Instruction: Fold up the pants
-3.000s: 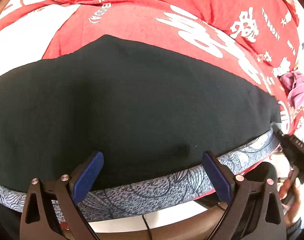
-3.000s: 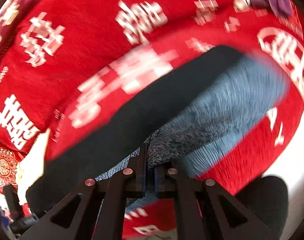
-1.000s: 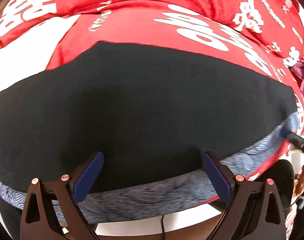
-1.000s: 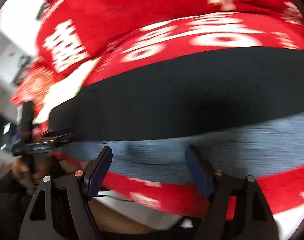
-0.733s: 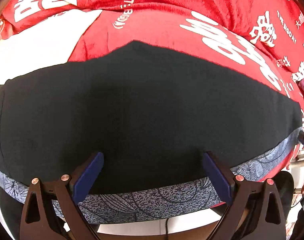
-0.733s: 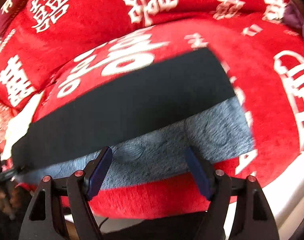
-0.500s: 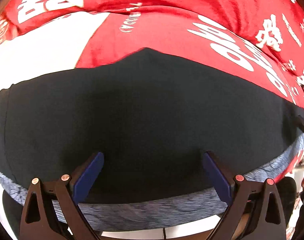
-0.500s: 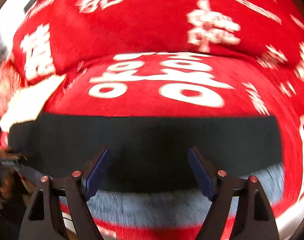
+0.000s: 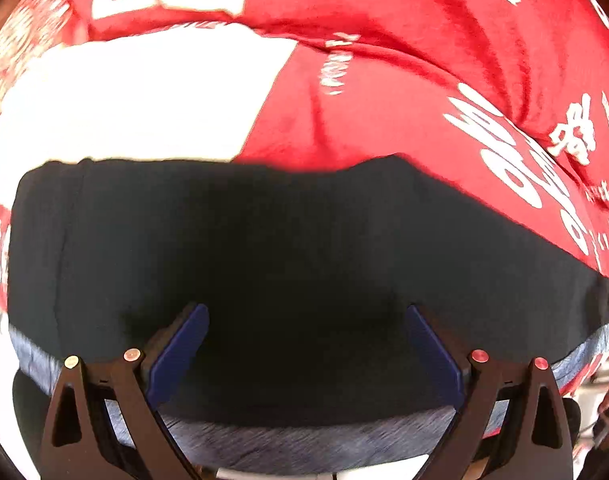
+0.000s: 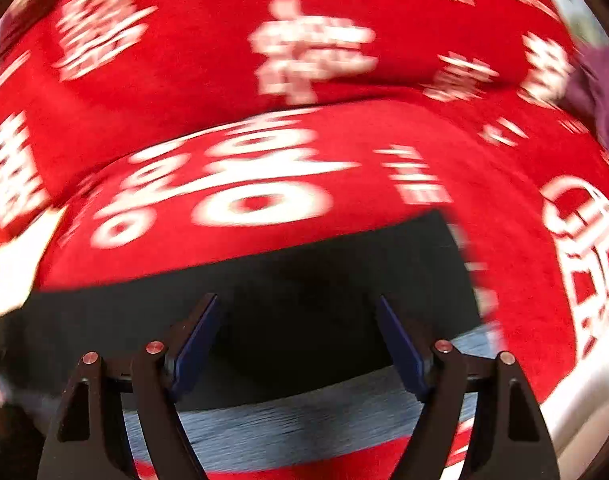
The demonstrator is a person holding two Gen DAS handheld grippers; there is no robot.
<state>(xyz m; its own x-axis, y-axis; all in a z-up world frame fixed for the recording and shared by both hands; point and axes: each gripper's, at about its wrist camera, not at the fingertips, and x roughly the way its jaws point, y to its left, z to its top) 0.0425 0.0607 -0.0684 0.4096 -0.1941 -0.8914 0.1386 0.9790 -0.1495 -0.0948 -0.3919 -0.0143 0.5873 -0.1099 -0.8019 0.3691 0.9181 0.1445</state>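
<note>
2 grippers, left gripper (image 9: 306, 354) and right gripper (image 10: 296, 344), gape empty above the pants (image 9: 304, 260); one fold looks laid on the red blanket (image 10: 264, 80), more remain.

White lettering on the red blanket (image 9: 384, 80) is too blurred to read.

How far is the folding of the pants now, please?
Done, it seems: the black pants lie flat as a compact block on the red blanket, the grey patterned waistband along the near edge. In hand: nothing; the left gripper and the right gripper are both open above the cloth. Left: perhaps one more fold, but I cannot tell from here.
</note>
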